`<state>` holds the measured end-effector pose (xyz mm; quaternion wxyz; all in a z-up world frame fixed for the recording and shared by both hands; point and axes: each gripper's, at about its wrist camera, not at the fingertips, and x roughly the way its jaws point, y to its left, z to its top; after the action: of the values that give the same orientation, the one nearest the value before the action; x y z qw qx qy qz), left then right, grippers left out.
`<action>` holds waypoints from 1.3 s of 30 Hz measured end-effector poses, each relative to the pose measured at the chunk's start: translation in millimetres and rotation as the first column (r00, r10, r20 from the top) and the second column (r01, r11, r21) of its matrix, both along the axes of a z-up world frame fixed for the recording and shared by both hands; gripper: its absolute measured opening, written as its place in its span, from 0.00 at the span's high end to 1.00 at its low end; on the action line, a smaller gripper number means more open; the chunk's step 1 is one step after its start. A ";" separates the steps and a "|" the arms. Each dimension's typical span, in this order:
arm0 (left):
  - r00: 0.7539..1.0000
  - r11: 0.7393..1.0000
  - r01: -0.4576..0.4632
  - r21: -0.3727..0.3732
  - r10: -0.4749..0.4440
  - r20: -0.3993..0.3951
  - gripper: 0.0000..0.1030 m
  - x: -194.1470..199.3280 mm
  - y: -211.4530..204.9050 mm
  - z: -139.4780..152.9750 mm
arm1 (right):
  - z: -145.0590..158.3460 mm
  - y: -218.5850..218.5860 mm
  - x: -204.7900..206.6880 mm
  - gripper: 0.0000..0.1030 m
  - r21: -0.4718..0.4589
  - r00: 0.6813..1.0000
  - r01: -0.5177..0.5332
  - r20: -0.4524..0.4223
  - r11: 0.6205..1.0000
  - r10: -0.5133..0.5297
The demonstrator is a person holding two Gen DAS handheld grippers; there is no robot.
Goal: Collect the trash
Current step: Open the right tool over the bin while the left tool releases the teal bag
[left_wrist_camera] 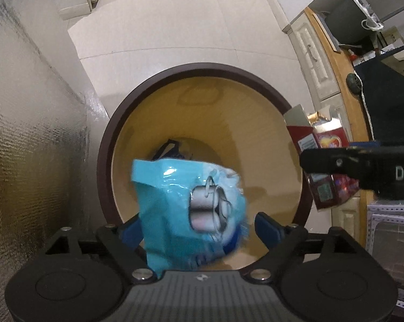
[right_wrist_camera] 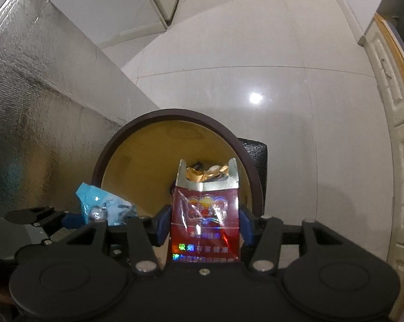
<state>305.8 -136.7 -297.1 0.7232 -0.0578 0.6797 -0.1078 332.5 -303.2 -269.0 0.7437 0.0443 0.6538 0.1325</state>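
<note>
Two pieces of trash over the bin, neither yet at its bottom.

Left wrist view: the left gripper points steeply down into the round bin, its tongs spread wide with the blue wrapper loose between them, blurred (apparently dropping); something dark already lies at the bottom.
Right wrist view: the right gripper pinches the red cigarette pack upright above the bin's near rim, also aimed downward; releasing it seems the step left.
</note>
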 end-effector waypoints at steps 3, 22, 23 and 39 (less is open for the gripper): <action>1.000 1.000 -0.006 -0.001 0.006 0.005 0.11 -2.3 6.4 1.2 | -2.6 2.0 5.1 0.49 -0.009 1.000 -0.015 0.002 1.000 0.015; 1.000 1.000 -0.018 -0.013 0.018 -0.004 0.00 -8.6 18.0 9.4 | -11.2 10.6 16.6 0.18 -0.020 0.994 -0.105 0.016 0.994 0.105; 1.000 1.000 -0.018 -0.010 0.018 -0.002 0.00 -8.2 18.6 10.1 | -10.6 9.6 15.6 0.17 -0.029 0.994 -0.103 0.025 0.994 0.104; 1.000 1.000 -0.014 0.006 0.014 0.020 0.00 -6.5 19.5 21.6 | -1.1 -18.5 -12.2 0.00 0.000 0.997 -0.060 0.039 0.998 0.060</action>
<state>299.4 -117.3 -275.5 0.7307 -0.0596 0.6725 -0.1013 320.3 -321.8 -270.2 0.7520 0.0225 0.6400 0.1561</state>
